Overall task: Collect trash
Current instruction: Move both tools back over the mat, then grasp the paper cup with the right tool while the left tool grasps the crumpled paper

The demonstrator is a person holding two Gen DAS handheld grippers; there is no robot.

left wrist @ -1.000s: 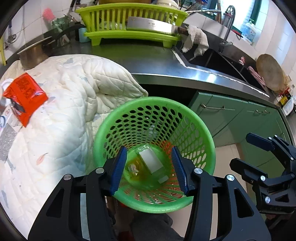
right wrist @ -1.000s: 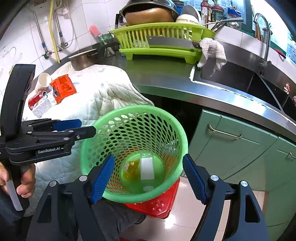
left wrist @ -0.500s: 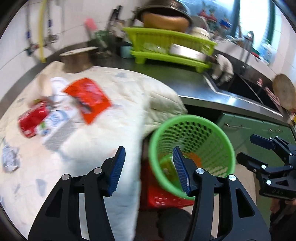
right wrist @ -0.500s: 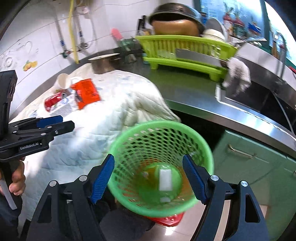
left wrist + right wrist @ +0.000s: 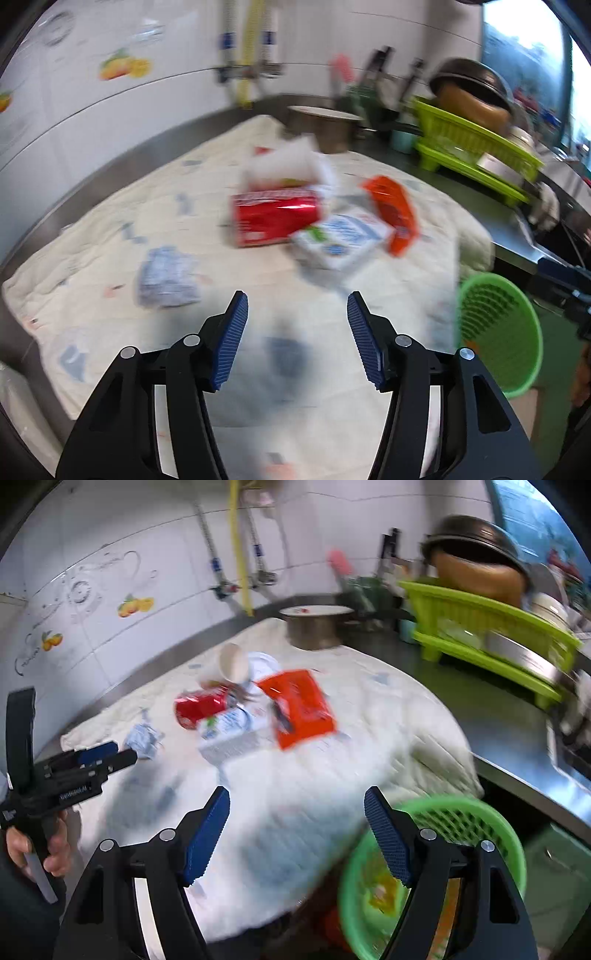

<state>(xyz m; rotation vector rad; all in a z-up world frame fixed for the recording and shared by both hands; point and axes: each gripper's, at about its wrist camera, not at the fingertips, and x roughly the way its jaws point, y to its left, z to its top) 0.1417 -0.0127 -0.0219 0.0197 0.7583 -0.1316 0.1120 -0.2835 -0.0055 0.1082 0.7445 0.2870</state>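
Trash lies on a white quilted cloth point(image 5: 110, 236): a red can point(image 5: 275, 218), a white and blue carton point(image 5: 341, 242), an orange wrapper point(image 5: 393, 214), a crumpled blue-white wrapper point(image 5: 168, 277) and a paper cup point(image 5: 233, 664). The green mesh basket point(image 5: 496, 332) stands off the cloth's right edge, with some trash inside point(image 5: 380, 890). My left gripper point(image 5: 297, 336) is open and empty above the cloth, short of the trash. My right gripper point(image 5: 297, 834) is open and empty over the cloth's near edge beside the basket point(image 5: 461, 819). Both views are blurred.
A steel pot point(image 5: 316, 626) stands behind the cloth. A lime dish rack point(image 5: 487, 635) with a pan sits at the back right on the steel counter point(image 5: 517, 738). Tiled wall and pipes point(image 5: 240, 554) run behind. Green cabinets point(image 5: 554, 871) are below right.
Both grippers have swung left and up from over the basket to face the cloth and its trash. The basket has slid to the lower right of both views. Both stay open.
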